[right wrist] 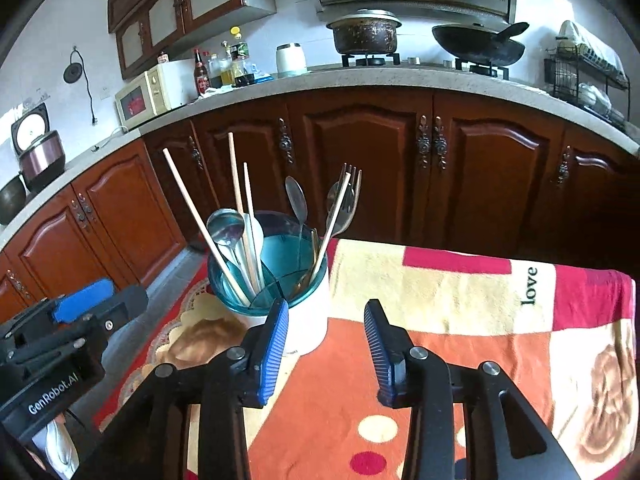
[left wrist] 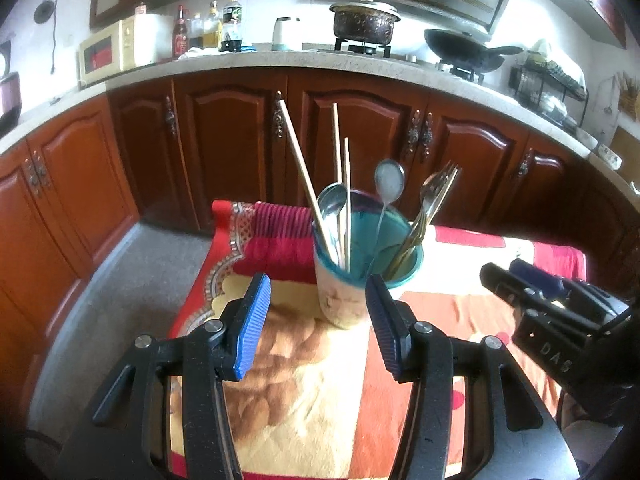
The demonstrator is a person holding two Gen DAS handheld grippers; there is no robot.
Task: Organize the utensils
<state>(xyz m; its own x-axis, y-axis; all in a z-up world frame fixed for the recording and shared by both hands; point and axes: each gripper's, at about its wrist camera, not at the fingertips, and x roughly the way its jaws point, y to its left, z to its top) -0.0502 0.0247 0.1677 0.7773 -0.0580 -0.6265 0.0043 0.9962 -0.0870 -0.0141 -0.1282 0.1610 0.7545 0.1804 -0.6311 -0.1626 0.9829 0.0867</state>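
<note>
A white utensil cup (left wrist: 344,300) with a teal inside stands on a table covered by a red, orange and cream blanket (left wrist: 304,392). In it stand wooden chopsticks (left wrist: 304,168), spoons (left wrist: 389,180) and forks (left wrist: 436,184). My left gripper (left wrist: 317,278) is open and empty, its blue pads just short of the cup. My right gripper (left wrist: 504,268) shows at the right. In the right wrist view the right gripper (right wrist: 327,303) is open and empty, to the right of the cup (right wrist: 308,332). The chopsticks (right wrist: 200,208) and forks (right wrist: 344,196) lean outward, and the left gripper (right wrist: 124,290) hovers at the left.
Behind the table runs a curved row of brown cabinets (right wrist: 360,160) under a stone counter (right wrist: 400,80) with a microwave (right wrist: 148,94), bottles (right wrist: 224,68), a pot (right wrist: 366,34), a wok (right wrist: 478,46) and a dish rack (right wrist: 584,76). Grey floor (left wrist: 120,288) lies left of the table.
</note>
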